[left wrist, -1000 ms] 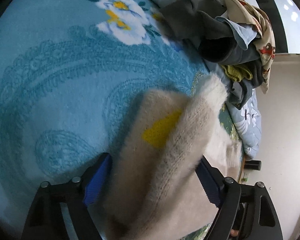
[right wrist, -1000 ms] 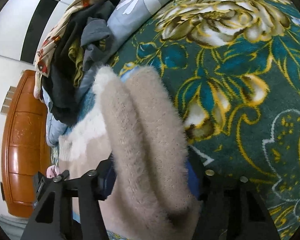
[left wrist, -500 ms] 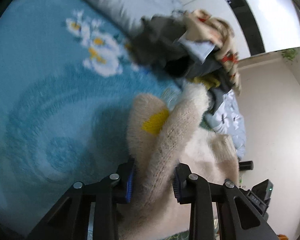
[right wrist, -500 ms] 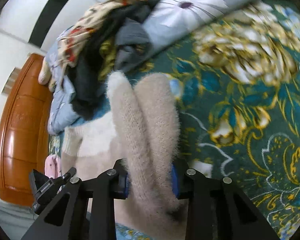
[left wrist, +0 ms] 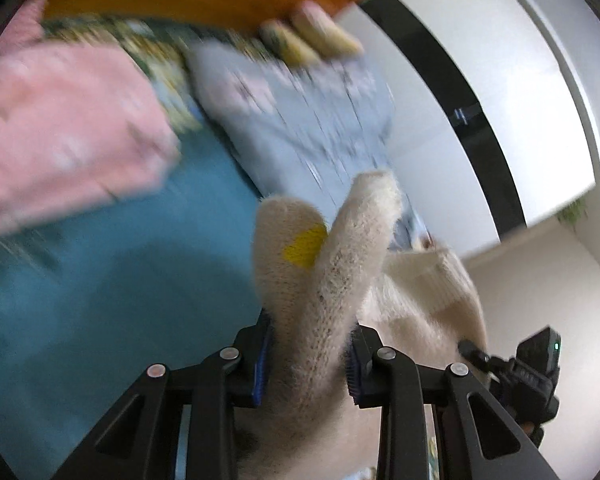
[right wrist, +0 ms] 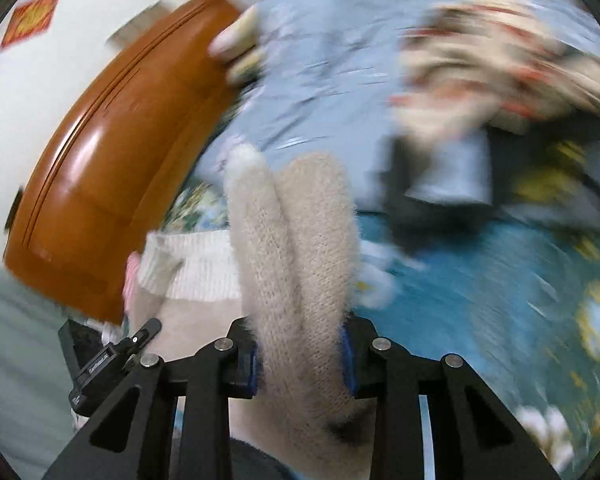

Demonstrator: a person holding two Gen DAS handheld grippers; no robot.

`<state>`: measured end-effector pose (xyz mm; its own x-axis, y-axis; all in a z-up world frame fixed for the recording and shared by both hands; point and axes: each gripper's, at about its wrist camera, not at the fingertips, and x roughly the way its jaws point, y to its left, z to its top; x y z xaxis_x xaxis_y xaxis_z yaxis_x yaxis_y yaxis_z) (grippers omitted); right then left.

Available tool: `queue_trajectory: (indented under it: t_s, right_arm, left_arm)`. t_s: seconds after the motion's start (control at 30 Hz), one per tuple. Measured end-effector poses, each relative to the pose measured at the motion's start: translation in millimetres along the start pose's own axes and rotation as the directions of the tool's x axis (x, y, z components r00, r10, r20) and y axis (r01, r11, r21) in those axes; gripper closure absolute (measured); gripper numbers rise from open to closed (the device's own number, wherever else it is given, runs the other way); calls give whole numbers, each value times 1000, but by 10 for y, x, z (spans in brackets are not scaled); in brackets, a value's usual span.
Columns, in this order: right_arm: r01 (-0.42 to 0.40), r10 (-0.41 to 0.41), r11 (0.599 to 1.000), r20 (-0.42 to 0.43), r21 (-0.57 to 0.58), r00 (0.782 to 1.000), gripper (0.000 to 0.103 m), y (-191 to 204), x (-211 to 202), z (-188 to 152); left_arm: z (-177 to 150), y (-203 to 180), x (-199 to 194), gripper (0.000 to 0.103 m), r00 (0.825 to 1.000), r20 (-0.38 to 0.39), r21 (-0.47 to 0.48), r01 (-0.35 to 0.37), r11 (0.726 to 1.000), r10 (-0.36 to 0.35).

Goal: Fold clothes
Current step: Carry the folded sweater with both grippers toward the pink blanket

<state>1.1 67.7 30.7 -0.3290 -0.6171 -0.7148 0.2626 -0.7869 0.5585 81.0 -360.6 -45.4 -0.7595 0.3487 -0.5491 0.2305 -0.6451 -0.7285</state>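
A fuzzy beige sweater [left wrist: 324, 280] with a yellow patch and a white ribbed hem [left wrist: 440, 280] is lifted off the bed. My left gripper [left wrist: 308, 364] is shut on a fold of it. My right gripper [right wrist: 300, 356] is shut on another fold of the same sweater [right wrist: 300, 248], whose white hem [right wrist: 196, 276] hangs to the left. Each gripper shows at the edge of the other's view. Both views are blurred by motion.
A teal flowered blanket [left wrist: 120, 280] covers the bed. A pink garment [left wrist: 60, 128] lies at the left, a pale blue quilt [left wrist: 300, 112] behind. A wooden headboard [right wrist: 100, 168] stands at the left, a heap of clothes [right wrist: 480, 92] at the right.
Both grippers closed tightly on the sweater, lifted it and swung toward the headboard. The pink garment and quilt came into view; the clothes heap left the left wrist view.
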Motion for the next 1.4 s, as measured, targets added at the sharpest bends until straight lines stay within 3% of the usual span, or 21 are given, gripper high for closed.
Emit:
queue_trajectory:
  t_s: [0.13, 0.27, 0.43, 0.53, 0.63, 0.7, 0.77, 0.9, 1.03, 1.1, 1.17, 1.3, 1.4]
  right_arm:
    - [-97, 85, 985, -93, -141, 992, 71, 907, 826, 498]
    - [-187, 131, 937, -199, -296, 971, 71, 1912, 1687, 912]
    - [-259, 154, 871, -268, -418, 951, 71, 2849, 2531, 1174]
    - [-289, 151, 838, -311, -464, 938, 71, 3181, 2939, 1125]
    - [-297, 121, 817, -357, -495, 926, 71, 3303, 3379, 1003]
    - [-284, 91, 819, -376, -499, 922, 71, 3280, 3622, 918]
    - [-254, 58, 834, -379, -490, 923, 71, 3132, 3800, 865]
    - [-199, 32, 886, -373, -419, 927, 70, 2851, 4076, 931]
    - [-229, 68, 872, -356, -432, 932, 71, 2950, 4021, 976]
    - [-245, 92, 870, -346, -427, 934, 70, 2980, 3982, 994]
    - [-219, 63, 877, -351, -427, 934, 70, 2934, 4060, 965]
    - [-176, 30, 908, -361, -381, 932, 64, 2784, 4144, 921]
    - [-154, 7, 909, -357, -386, 934, 61, 2846, 4076, 943]
  left_arm:
    - [547, 479, -524, 71, 984, 161, -59, -67, 996, 76]
    - [915, 1012, -919, 71, 947, 281, -147, -117, 982, 155]
    - [1037, 1610, -1135, 71, 901, 369, -256, -135, 957, 226]
    - [981, 1930, -1153, 71, 875, 399, -316, -150, 937, 275]
    - [937, 2215, -1127, 71, 868, 379, -382, -170, 909, 321]
    - [889, 2313, -1104, 71, 862, 382, -386, -178, 905, 332]
    - [851, 2390, -1083, 71, 861, 384, -385, -179, 905, 334]
    - [758, 2543, -1015, 71, 873, 380, -400, -142, 905, 305]
    - [736, 2538, -1069, 71, 859, 415, -404, -121, 907, 300]
    - [742, 2562, -1064, 70, 861, 408, -413, -123, 902, 304]
    - [749, 2605, -1043, 68, 871, 390, -422, -120, 898, 299]
    - [785, 2534, -1066, 59, 888, 343, -395, -159, 905, 306]
    - [797, 2461, -1194, 47, 874, 330, -394, -215, 894, 356]
